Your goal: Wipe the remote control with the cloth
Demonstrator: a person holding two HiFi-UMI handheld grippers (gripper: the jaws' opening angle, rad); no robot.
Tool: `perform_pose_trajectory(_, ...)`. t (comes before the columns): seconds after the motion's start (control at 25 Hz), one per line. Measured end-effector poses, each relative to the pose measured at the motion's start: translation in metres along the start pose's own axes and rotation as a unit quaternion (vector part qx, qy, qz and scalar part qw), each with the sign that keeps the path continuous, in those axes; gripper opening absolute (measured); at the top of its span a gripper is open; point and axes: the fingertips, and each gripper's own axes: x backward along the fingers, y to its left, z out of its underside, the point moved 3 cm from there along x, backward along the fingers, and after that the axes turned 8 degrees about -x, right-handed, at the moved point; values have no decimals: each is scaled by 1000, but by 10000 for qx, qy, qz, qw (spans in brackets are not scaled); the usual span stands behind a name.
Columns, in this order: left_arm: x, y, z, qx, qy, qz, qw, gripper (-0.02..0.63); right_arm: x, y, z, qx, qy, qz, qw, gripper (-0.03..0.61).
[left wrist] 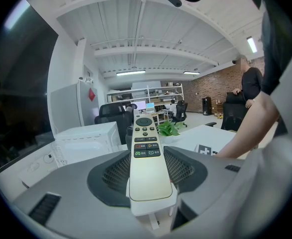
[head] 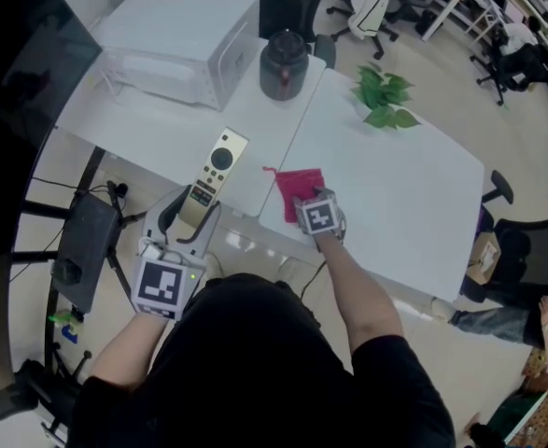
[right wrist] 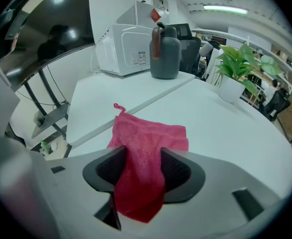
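at the table's (head: pixel 414 203) near edge the left claw (left wrist: pixel 146 193) is clamped on the lower end of the remote control (head: pixel 216 168), buttons up. just to its right, the right claw (right wrist: pixel 143 176) is pinched on the pink cloth (right wrist: pixel 150 133), which lies on the table. lift the cloth clear and rub along the remote with the left grip firm; the table's right half is bare, and the dark jug (head: pixel 283 63) and plant (head: pixel 384 96) sit far back.
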Motion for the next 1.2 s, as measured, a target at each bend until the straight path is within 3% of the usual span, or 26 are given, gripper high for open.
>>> perform_pose_trajectory(0.28, 1, 1, 0, -3, -1, -5, 10000, 209, 3, 1, 2, 55, 47, 121, 9999, 114)
perform_pose_trajectory(0.6, 0, 1, 0, -25, -31, -15, 10000, 209, 24, 7, -9, 105, -259, 27, 9996, 83)
perform_pose_trajectory(0.92, -7, 4, -1, -36, -86, -75, 9999, 209, 99, 30, -60, 200, -1518, -435, 9873, 78)
perform_pose_trajectory(1.2, -15, 10, 0, -58, -124, -206, 9997, 209, 210, 74, -115, 755, -2694, -755, 9571, 78)
